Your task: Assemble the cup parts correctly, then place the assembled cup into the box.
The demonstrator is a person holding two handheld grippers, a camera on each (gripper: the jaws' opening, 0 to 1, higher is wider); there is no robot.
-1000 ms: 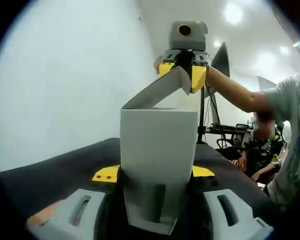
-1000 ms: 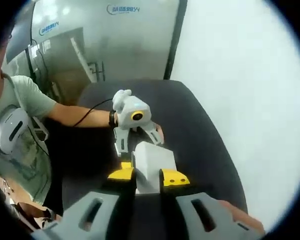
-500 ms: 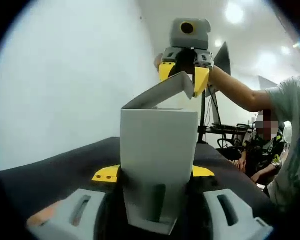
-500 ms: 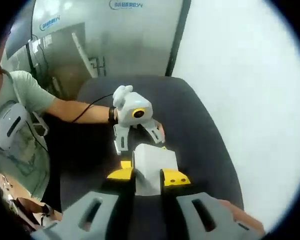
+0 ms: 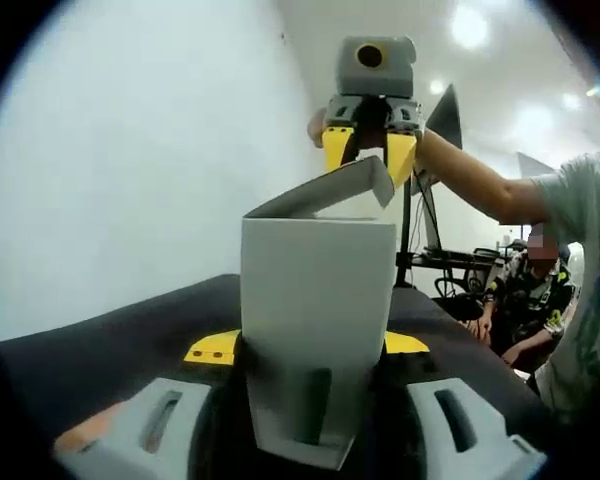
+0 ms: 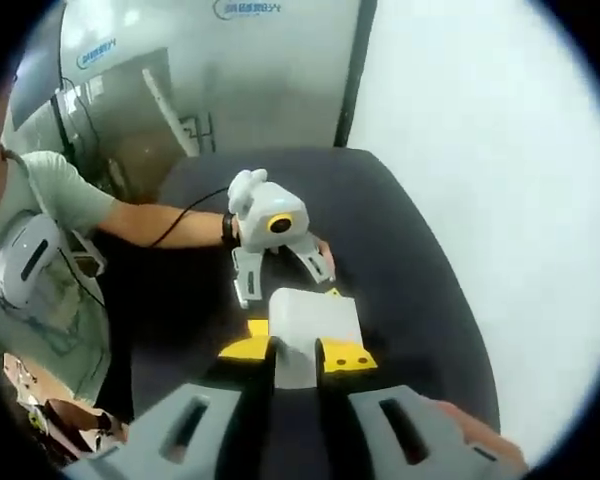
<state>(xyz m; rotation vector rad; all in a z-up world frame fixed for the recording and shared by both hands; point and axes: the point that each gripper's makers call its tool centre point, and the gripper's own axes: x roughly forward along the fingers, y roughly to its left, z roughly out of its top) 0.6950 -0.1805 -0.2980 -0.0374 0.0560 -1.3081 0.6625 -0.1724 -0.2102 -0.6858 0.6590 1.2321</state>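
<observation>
Dark table [image 6: 400, 250] underneath, curved far rim against a white wall, plenty of bare top around the work and nothing else standing on it. Grey box [image 5: 318, 300] upright near the middle, seated between the left gripper [image 5: 315, 400] jaws, which press its side walls and steady it. Lid flap [image 5: 325, 188] raised on a slant above the box mouth, free edge up near the right gripper [image 5: 371, 150]. In the right gripper view, right gripper [image 6: 295, 372] jaws nearly together with the pale flap edge between their yellow tips, apparently pinched; actual contact hard to confirm. Left gripper [image 6: 280, 262] visible there beyond the box, astride it.

Judged late in the task: no loose cup parts in sight, cup presumably inside but interior hidden, so unconfirmed. Left: folding the flap down, closing, releasing. Main hazard: box tipping towards the table rim if the flap is pushed sideways.
</observation>
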